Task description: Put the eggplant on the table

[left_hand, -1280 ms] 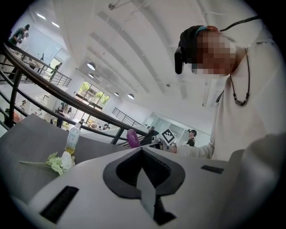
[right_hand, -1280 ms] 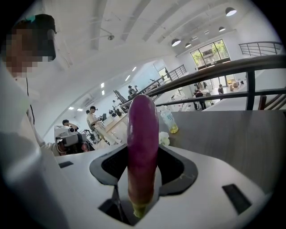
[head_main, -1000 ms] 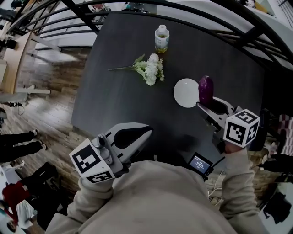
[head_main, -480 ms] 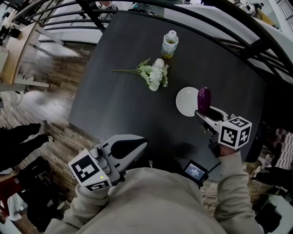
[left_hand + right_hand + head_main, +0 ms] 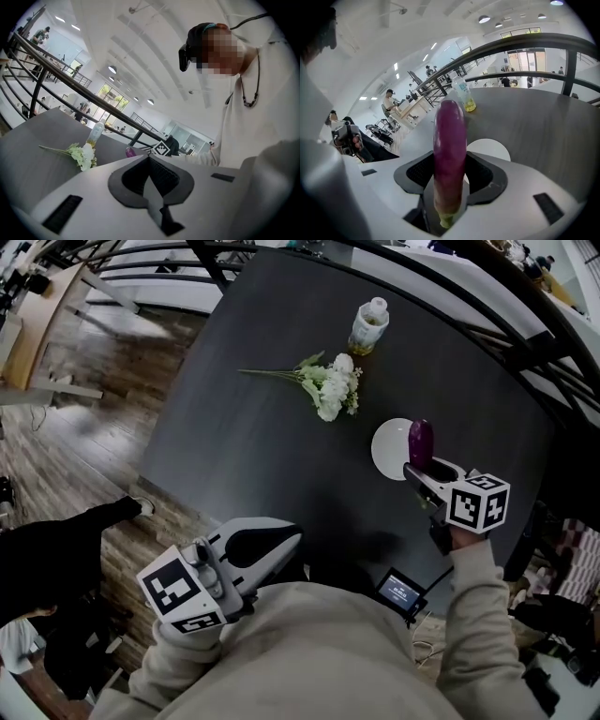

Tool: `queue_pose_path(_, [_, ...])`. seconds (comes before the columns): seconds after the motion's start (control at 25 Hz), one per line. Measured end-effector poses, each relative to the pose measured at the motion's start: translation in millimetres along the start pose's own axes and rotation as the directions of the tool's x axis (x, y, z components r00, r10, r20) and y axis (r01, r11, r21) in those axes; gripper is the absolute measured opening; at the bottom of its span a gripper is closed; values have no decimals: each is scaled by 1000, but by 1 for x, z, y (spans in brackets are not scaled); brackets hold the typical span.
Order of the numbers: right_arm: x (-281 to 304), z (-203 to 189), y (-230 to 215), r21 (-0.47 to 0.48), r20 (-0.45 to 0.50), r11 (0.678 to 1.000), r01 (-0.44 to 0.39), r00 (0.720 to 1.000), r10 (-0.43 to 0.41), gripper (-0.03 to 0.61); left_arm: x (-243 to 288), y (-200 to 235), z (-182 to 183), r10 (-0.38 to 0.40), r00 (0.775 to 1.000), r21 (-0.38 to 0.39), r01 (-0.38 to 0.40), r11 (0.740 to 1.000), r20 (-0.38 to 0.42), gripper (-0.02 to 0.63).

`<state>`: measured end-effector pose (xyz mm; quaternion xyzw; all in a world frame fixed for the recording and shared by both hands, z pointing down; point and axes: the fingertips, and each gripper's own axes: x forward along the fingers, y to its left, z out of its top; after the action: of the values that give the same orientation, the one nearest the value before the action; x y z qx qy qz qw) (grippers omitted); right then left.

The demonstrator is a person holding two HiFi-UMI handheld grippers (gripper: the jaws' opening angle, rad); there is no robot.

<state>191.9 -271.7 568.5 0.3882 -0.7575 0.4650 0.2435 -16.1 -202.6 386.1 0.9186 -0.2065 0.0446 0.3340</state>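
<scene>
A purple eggplant with a green stem end stands nearly upright between the jaws of my right gripper, which is shut on it. It hangs at the right edge of a round white plate on the dark table. The right gripper view shows the eggplant pinched between the black pads, with the plate just behind it. My left gripper is held low near my body at the table's near edge, jaws shut on nothing. From the left gripper view the eggplant is small and distant.
A bunch of white flowers lies mid-table and a small bottle of yellow-green liquid stands beyond it. A dark railing curves round the far side. A small screen device sits at my waist. Wooden floor lies left of the table.
My right gripper has sunk toward the table with the eggplant, staying by the plate's right edge. My left gripper has shifted only slightly.
</scene>
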Motion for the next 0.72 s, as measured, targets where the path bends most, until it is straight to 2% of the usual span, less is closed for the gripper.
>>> queue_pose_path(0.56, [31, -19, -37, 5, -101, 999, 33, 994, -32, 209, -10, 15, -7, 53, 999, -41, -52, 998, 9, 6])
queue_pose_path(0.72, [41, -30, -54, 9, -132, 997, 72, 989, -71, 209, -9, 16, -10, 56, 998, -48, -55, 997, 12, 6])
